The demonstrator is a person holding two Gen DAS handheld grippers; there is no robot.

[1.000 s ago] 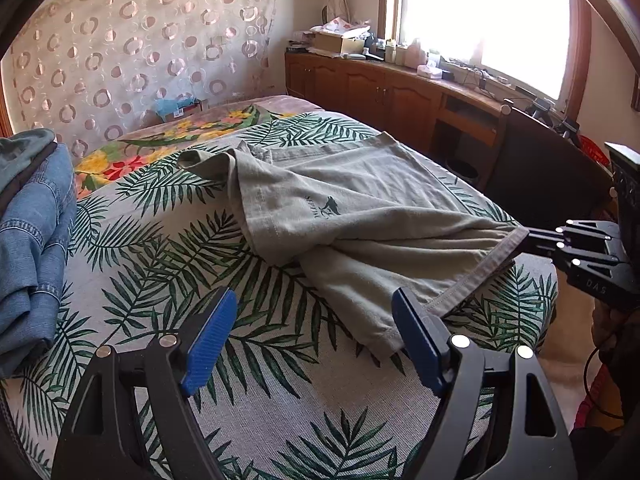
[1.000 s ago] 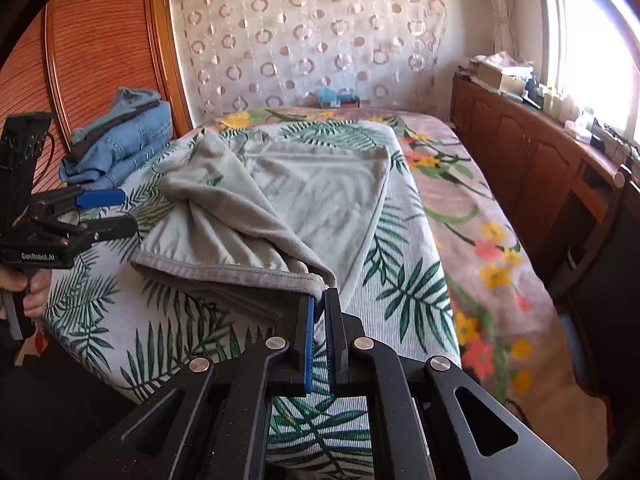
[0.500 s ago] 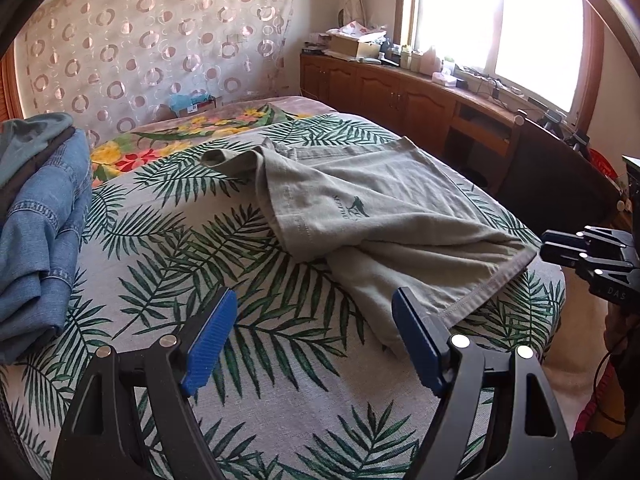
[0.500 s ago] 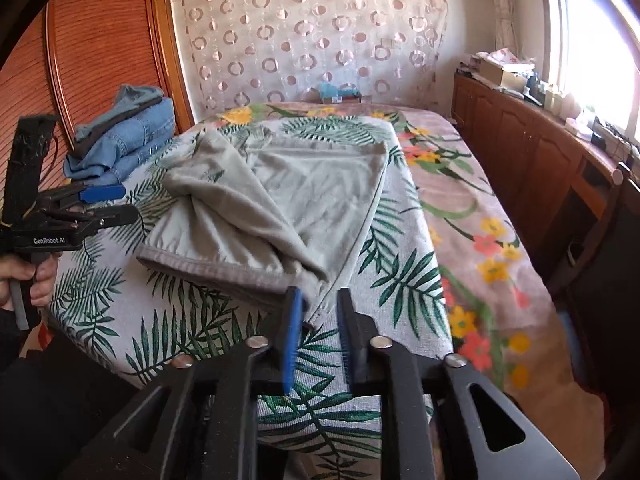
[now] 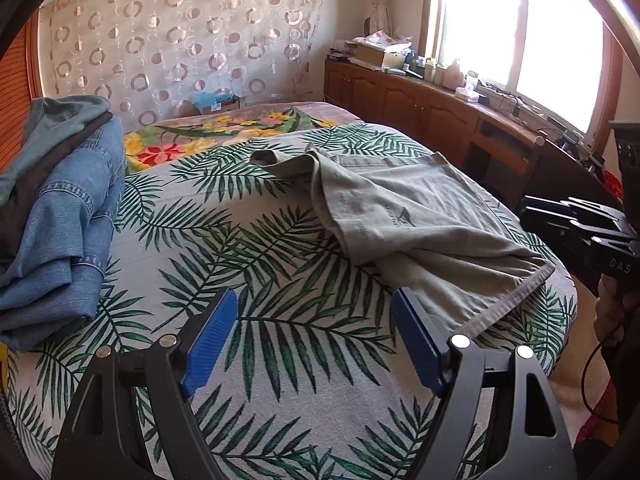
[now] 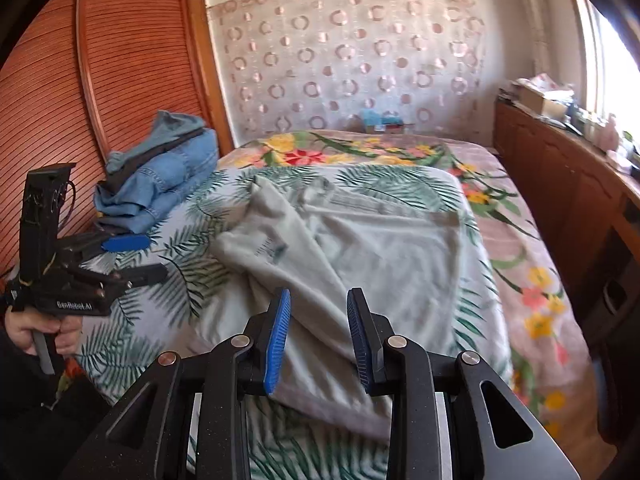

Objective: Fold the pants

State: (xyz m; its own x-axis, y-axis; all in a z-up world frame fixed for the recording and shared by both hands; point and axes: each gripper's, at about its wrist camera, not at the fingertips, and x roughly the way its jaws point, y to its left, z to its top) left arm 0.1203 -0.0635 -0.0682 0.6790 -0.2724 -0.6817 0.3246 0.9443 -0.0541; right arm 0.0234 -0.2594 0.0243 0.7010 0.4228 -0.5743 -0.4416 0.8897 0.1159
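Observation:
Grey-green pants point(image 5: 400, 208) lie loosely folded and rumpled on the palm-leaf bedspread point(image 5: 280, 360), with the hemmed edge toward the bed's near right corner. My left gripper point(image 5: 314, 308) is open over bare bedspread, just left of that hem and holding nothing. My right gripper point(image 6: 318, 300) is open a moderate gap above the near edge of the pants point(image 6: 380, 248); its pads do not press the cloth. The left wrist view shows the right gripper point(image 5: 568, 220) off the bed's right side. In the right wrist view the left gripper point(image 6: 120, 256) is at the left, in a hand.
A stack of folded jeans point(image 5: 60, 220) and other garments sits on the bed's left side by a slatted wooden door point(image 6: 120, 60). A wooden cabinet point(image 5: 420, 108) loaded with boxes and bottles runs under the window. A small box stands against the curtained wall.
My right gripper let go of the pants' hem corner, opened and drew back and up. The lifted edge dropped flat on the bed. My left gripper shifted slightly, still open.

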